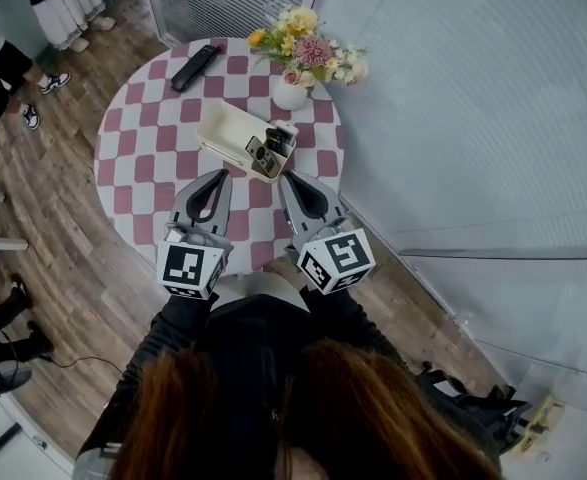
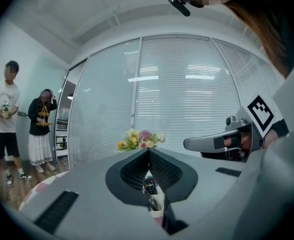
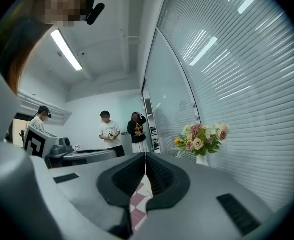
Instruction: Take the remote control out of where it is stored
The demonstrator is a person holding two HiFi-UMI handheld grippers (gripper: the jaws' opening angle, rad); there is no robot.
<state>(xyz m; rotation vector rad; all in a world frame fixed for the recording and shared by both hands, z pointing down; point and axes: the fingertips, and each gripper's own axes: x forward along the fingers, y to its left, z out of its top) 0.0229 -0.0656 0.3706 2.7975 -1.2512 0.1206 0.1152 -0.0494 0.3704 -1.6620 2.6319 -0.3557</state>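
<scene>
Room: wood-plank floor, walls of glass with white blinds [image 2: 187, 99] shut behind it.
Table: round table [image 1: 123, 158] under a pink-and-white checked cloth.
Storage: cream organiser tray [image 1: 223, 128] lying near the table's middle, its small compartments at the end nearest the person.
Remote control: the remote control [image 1: 264, 156] stands on end in one of those compartments, packed beside other small things; in the left gripper view [image 2: 150, 185] it is slim and dark, with rows of small coloured buttons, one red near the top.
Writing: print on the remote is too small to read; the marker cubes [image 1: 191, 268] carry only black-and-white square patterns.
Left gripper: left gripper [image 1: 223, 175] clenched, tips meeting on nothing, pointing at the tray, apart from it.
Right gripper: right gripper [image 1: 285, 176] clenched and empty too, just beside the left one, apart from the tray.
Vase: white vase of flowers [image 1: 291, 93] just behind the tray.
Far edge: long black object [image 1: 195, 67], lying flat, well apart from the tray.
</scene>
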